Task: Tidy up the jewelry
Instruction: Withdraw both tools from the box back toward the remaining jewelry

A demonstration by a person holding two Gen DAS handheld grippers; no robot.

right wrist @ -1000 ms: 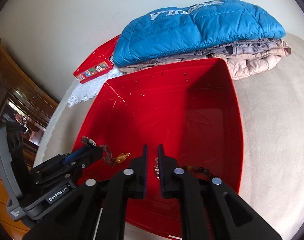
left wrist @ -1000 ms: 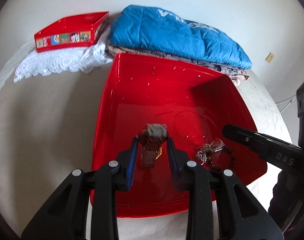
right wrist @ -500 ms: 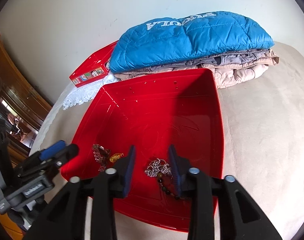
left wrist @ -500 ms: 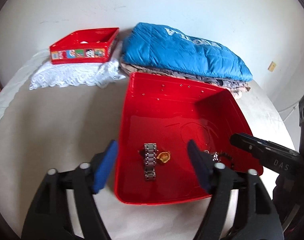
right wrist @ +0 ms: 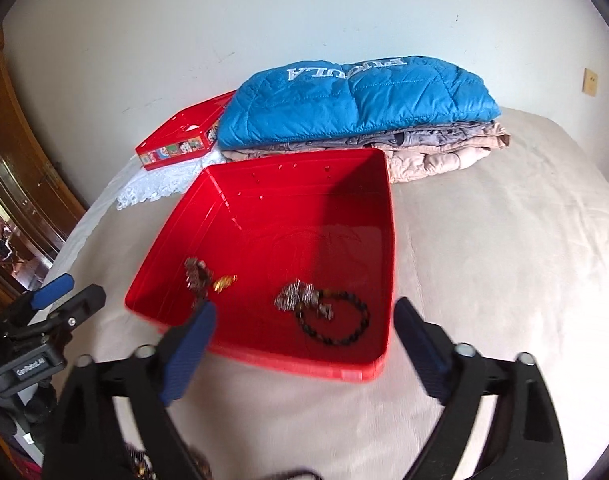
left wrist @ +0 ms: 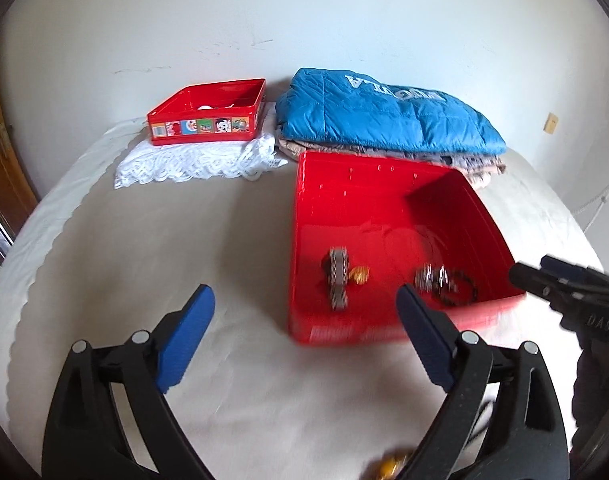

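A red plastic tray point(left wrist: 388, 184) point(right wrist: 304, 168) lies on the beige bed. Inside it lie a metal watch point(left wrist: 338, 278) point(right wrist: 196, 276), a small gold piece point(left wrist: 360, 274) point(right wrist: 223, 282), a silver chain clump point(left wrist: 428, 278) point(right wrist: 298, 298) and a dark bead bracelet point(left wrist: 462, 292) point(right wrist: 336, 324). My left gripper point(left wrist: 306, 314) is open and empty, held back in front of the tray's near left corner. My right gripper point(right wrist: 304, 324) is open and empty, in front of the tray's near edge. More jewelry shows at the bottom edge in the left wrist view point(left wrist: 388, 468) and, blurred, in the right wrist view point(right wrist: 144, 464).
A folded blue jacket point(left wrist: 384, 116) point(right wrist: 352, 100) on a pile of clothes lies behind the tray. A small red tin point(left wrist: 208, 114) point(right wrist: 180, 136) sits on white lace cloth point(left wrist: 192, 160) at the back left. A wooden door point(right wrist: 20, 152) stands at the left.
The left gripper let go of the watch into the tray and opened wide. The right gripper opened too. Both pulled back away from the tray.
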